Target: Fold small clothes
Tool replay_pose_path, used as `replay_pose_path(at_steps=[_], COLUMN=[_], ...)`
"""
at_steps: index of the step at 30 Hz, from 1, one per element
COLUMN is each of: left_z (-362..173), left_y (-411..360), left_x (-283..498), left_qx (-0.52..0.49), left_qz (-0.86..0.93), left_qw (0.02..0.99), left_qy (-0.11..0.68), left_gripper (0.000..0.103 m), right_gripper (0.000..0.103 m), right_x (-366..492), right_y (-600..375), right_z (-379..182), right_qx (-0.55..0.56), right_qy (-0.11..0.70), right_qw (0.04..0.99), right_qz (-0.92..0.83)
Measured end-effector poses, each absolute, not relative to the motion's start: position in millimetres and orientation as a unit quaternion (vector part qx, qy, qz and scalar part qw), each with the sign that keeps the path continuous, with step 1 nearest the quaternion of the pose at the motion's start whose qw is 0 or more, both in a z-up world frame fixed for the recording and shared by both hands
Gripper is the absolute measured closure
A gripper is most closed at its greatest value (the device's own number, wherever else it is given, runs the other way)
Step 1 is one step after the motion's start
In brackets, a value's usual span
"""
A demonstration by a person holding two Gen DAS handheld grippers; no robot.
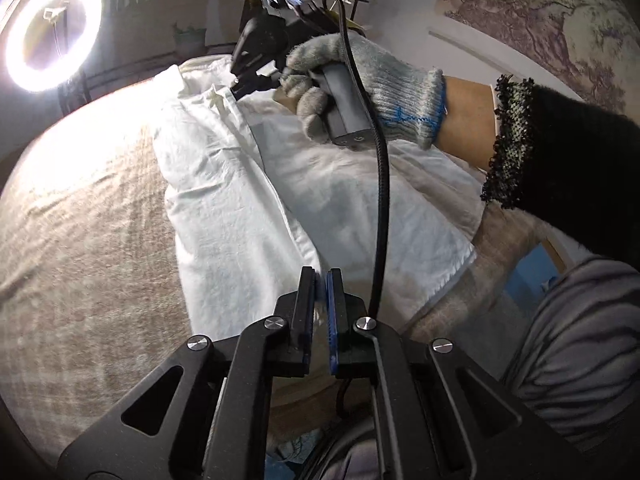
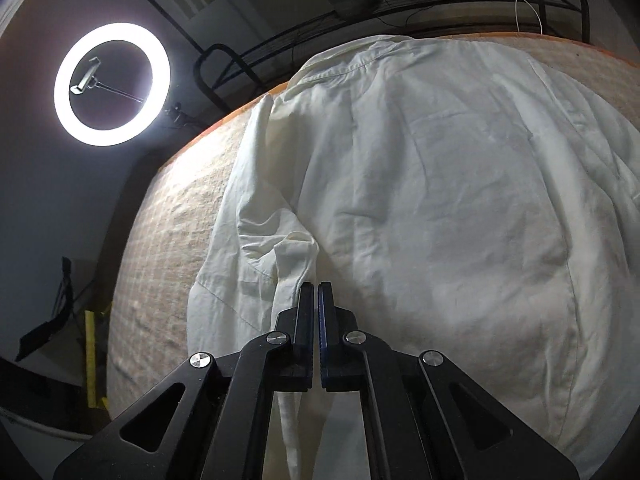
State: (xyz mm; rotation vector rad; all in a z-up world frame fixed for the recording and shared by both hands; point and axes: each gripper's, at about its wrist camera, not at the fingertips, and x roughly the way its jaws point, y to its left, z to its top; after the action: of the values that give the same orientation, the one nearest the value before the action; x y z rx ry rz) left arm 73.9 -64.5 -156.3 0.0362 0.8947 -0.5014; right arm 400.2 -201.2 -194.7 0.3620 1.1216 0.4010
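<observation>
A white shirt (image 1: 240, 184) lies spread on a beige blanket-covered table (image 1: 80, 220). My left gripper (image 1: 321, 276) is shut on the shirt's near edge, with cloth between the fingers. My right gripper (image 1: 240, 90), held by a gloved hand, pinches a fold of the shirt farther away. In the right wrist view the shirt (image 2: 440, 200) fills the middle, and the right gripper (image 2: 316, 290) is shut on a bunched sleeve or side fold (image 2: 290, 264) that hangs down under the fingers.
A bright ring light (image 1: 52, 34) stands at the far left, also in the right wrist view (image 2: 112, 84). A black cable (image 1: 380, 160) hangs from the right gripper. A metal rack (image 2: 360, 20) stands beyond the table edge.
</observation>
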Motion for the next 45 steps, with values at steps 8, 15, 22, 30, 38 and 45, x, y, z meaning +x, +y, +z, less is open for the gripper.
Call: replay_pose_path(at_steps=[8,15,22,30,38,45], left_z=[-150.2,-209.3,-203.5,-208.0,-174.3,-110.2], left_y=[12.9,31.1,20.6,23.7,32.1,59.7], left_x=[43.4,72.7,69.2,63.3,47.6,49.0], left_qx=[-0.058,-0.189,-0.197,-0.195,-0.143,-0.101], left_qz=[-0.194,-0.182,-0.18,-0.166,-0.147,-0.108], left_qw=[0.886,0.837,0.839,0.839,0.869,0.918], left_qy=[0.418,0.479,0.473,0.479,0.45,0.368], left_gripper=[0.072,0.072,0.099,0.099,0.098,0.098], right_gripper=[0.08,0.06,0.061,0.064,0.064,0.064], right_x=[368.9,336.0,320.8,337.5,341.8,304.5], right_y=[-238.0,-233.2,-190.3,-103.4,-107.3,-161.4], right_z=[-176.7,-178.3,-149.5,-185.9,-190.5,-116.4], right_qx=[0.205,0.182,0.088,-0.044,-0.053,0.031], right_qy=[0.529,0.526,0.464,0.485,0.493,0.443], right_qw=[0.791,0.796,0.837,0.826,0.827,0.85], right_qz=[0.228,0.238,0.275,0.284,0.264,0.284])
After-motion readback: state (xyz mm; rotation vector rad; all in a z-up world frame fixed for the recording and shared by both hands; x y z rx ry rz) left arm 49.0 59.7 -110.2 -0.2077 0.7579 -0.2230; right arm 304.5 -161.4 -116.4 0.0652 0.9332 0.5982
